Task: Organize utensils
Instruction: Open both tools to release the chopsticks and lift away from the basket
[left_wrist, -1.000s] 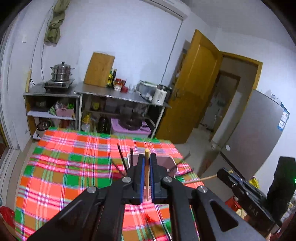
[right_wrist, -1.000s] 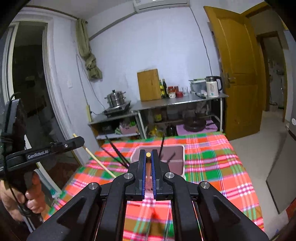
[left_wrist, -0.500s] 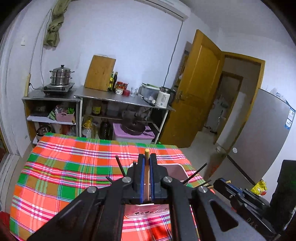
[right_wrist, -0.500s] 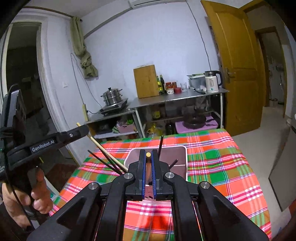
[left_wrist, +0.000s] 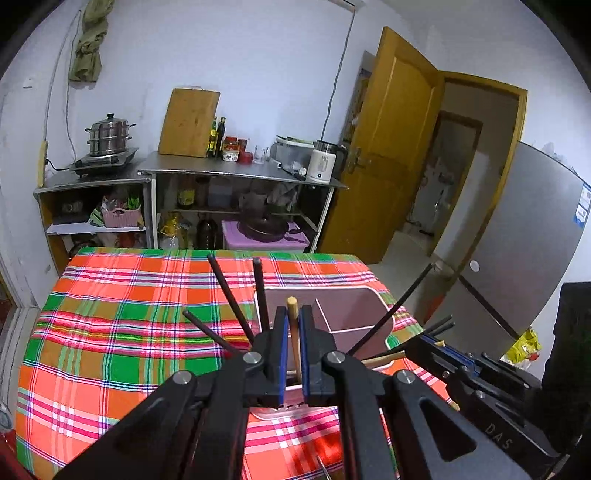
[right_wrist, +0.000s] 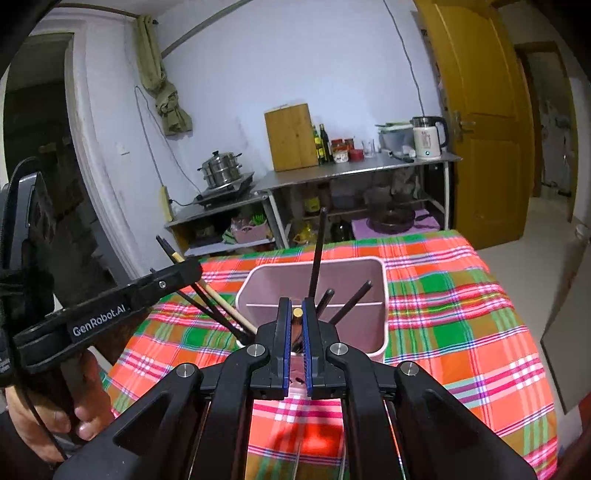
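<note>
A pink two-compartment utensil holder (left_wrist: 364, 295) (right_wrist: 384, 295) stands on the plaid tablecloth. Several black chopsticks (left_wrist: 229, 291) (right_wrist: 317, 254) stick out of its near compartment. My left gripper (left_wrist: 292, 317) is shut on a light wooden chopstick (left_wrist: 293, 332) whose lower end goes down into the holder. It also shows in the right wrist view (right_wrist: 192, 271) with the wooden chopstick (right_wrist: 225, 304) slanting down. My right gripper (right_wrist: 295, 314) is shut on a dark stick with a gold tip (right_wrist: 296, 313) over the near compartment. It shows in the left wrist view (left_wrist: 432, 341).
The table's plaid cloth (left_wrist: 110, 325) (right_wrist: 461, 314) spreads around the holder. Behind stand steel shelves with a steamer pot (left_wrist: 109, 134), cutting board (left_wrist: 188, 123) and kettle (left_wrist: 325, 166). A yellow door (left_wrist: 388, 147) and a grey fridge (left_wrist: 517, 251) are on the right.
Both grippers have come closer to the holder and lower, with their sticks now reaching into its near compartment. The two grippers have drawn closer together.
</note>
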